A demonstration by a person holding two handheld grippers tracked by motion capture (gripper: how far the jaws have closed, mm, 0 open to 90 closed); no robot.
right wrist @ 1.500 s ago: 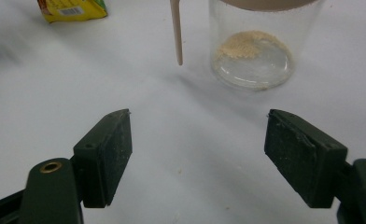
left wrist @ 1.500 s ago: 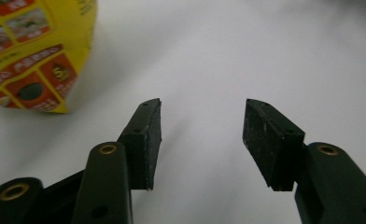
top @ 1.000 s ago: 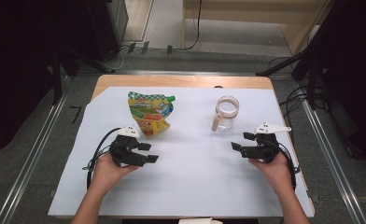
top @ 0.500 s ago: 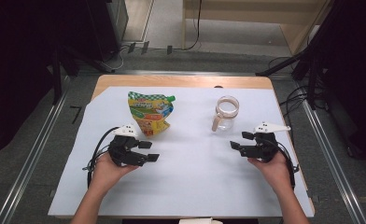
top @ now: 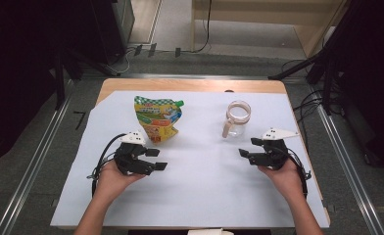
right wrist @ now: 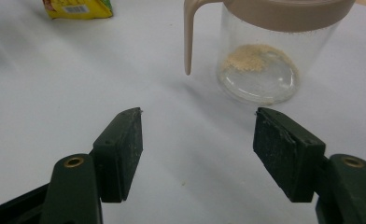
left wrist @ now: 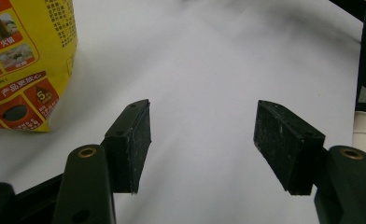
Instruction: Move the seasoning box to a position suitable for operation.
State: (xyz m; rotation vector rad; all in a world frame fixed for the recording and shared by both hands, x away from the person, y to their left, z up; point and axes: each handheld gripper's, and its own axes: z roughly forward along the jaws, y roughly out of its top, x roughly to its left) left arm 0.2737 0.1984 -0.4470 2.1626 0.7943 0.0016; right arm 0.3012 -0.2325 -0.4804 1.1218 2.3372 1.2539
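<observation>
- Left gripper [left wrist: 202, 144]: jaws apart, nothing between them, low over the white sheet. In the high view it [top: 140, 159] sits at the near left, pointing toward the middle of the counter.
- Right gripper [right wrist: 197, 154]: jaws apart, empty, aimed at the jar. In the high view it [top: 261, 153] rests at the near right.
- Yellow pouch [top: 157, 118]: lies just beyond the left gripper, apart from it; green spout cap at its far right corner. Its lower corner shows at the left edge of the left gripper view [left wrist: 24, 65].
- Clear jar [right wrist: 260, 51]: stands upright ahead of the right gripper, tan lid on, handle hanging toward that gripper's left jaw; a little tan powder on its floor. From above it [top: 237, 119] stands near the right gripper, not touching.
- Judgement: the step is the approach, each gripper to its nearest thing. Keep the jaws wide until they straddle the target. Take the jar by the body or handle squarely, so it cannot tip. Pinch the pouch by an edge, since the soft body may buckle.
- Count: two grippers, one pouch, one jar, one white sheet [top: 204, 191] over one wooden counter [top: 190, 85].
</observation>
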